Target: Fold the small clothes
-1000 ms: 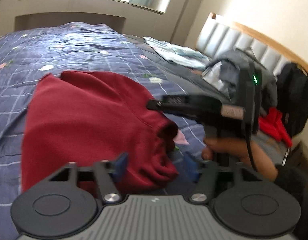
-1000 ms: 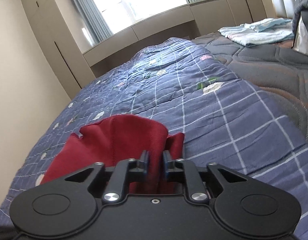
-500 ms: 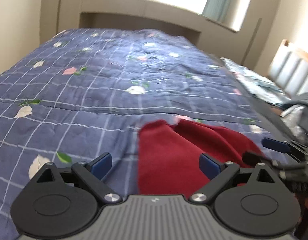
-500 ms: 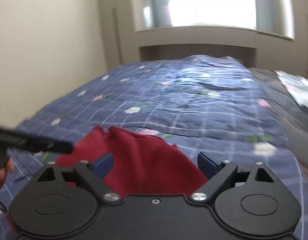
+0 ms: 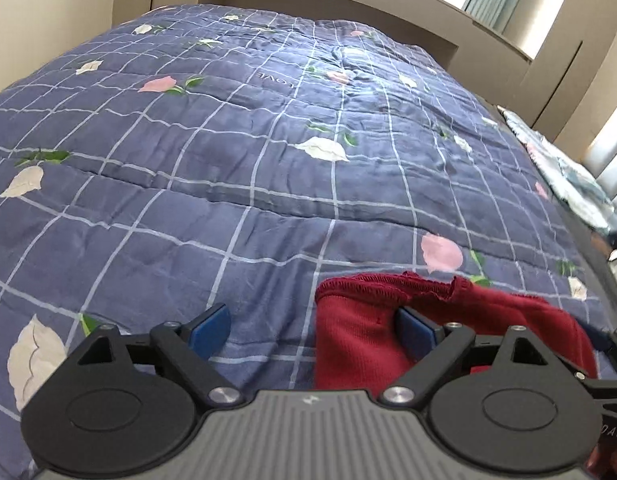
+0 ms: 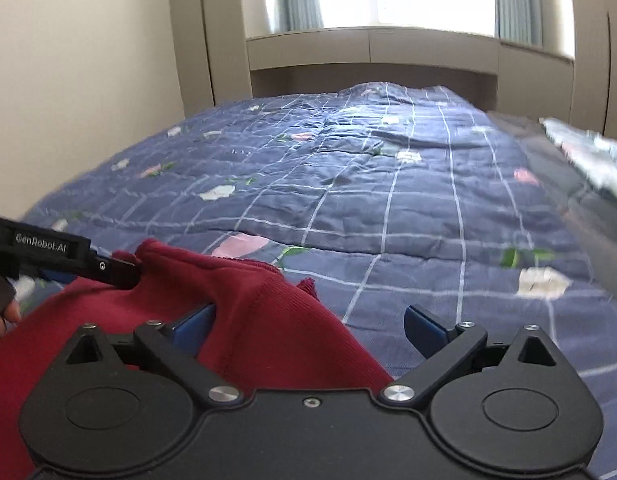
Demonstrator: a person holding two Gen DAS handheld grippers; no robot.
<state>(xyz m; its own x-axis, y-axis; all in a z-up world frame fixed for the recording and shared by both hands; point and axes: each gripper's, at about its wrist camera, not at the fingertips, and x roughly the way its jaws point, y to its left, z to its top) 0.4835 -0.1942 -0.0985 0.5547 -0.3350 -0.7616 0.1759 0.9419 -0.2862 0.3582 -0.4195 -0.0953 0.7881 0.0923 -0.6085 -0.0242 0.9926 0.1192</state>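
Our dark red garment (image 5: pixel 392 332) lies bunched on the blue checked floral quilt (image 5: pixel 236 168), at five o'clock in the left wrist view. Our left gripper (image 5: pixel 312 330) is closing, still wide, its right pad (image 5: pixel 416 334) against the fabric. Our right gripper (image 6: pixel 308 330) is opening wide over the cloth's edge, gripping nothing.

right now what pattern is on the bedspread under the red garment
The bedspread is navy blue with a white grid and scattered pink and white petals with green leaves, clearest in the left wrist view.

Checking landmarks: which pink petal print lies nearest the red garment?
The pink petal just past the red garment; other pink ones lie far up the quilt.
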